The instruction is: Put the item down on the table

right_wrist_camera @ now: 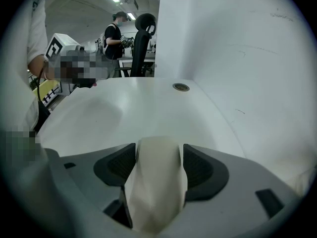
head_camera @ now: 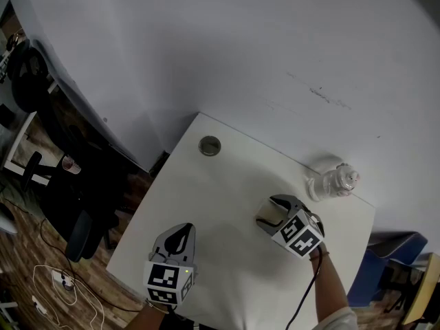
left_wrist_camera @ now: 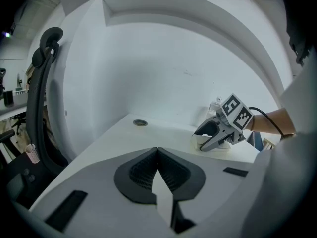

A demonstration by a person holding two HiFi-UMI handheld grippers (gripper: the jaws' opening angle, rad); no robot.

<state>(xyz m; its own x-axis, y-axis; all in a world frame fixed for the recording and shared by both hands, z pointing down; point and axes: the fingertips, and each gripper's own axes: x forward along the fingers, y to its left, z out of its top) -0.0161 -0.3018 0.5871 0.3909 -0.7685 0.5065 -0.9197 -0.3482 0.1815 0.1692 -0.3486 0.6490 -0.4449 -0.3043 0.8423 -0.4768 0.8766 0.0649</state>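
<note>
A cream-coloured soft item [right_wrist_camera: 156, 175] sits between the jaws of my right gripper [right_wrist_camera: 157, 157], which is shut on it. In the head view this gripper [head_camera: 271, 210] is over the right half of the white table [head_camera: 206, 205], and the item [head_camera: 268, 216] is low, close to the tabletop. From the left gripper view the item [left_wrist_camera: 209, 142] looks at or just above the surface; I cannot tell if it touches. My left gripper [head_camera: 180, 236] is near the table's front edge, jaws shut with nothing in them [left_wrist_camera: 157, 155].
A round metal grommet [head_camera: 210, 146] is set in the table near its far corner. A clear plastic object [head_camera: 333, 181] stands by the wall at the far right. A black office chair [left_wrist_camera: 39, 98] is left of the table. A person [right_wrist_camera: 118, 33] stands far behind.
</note>
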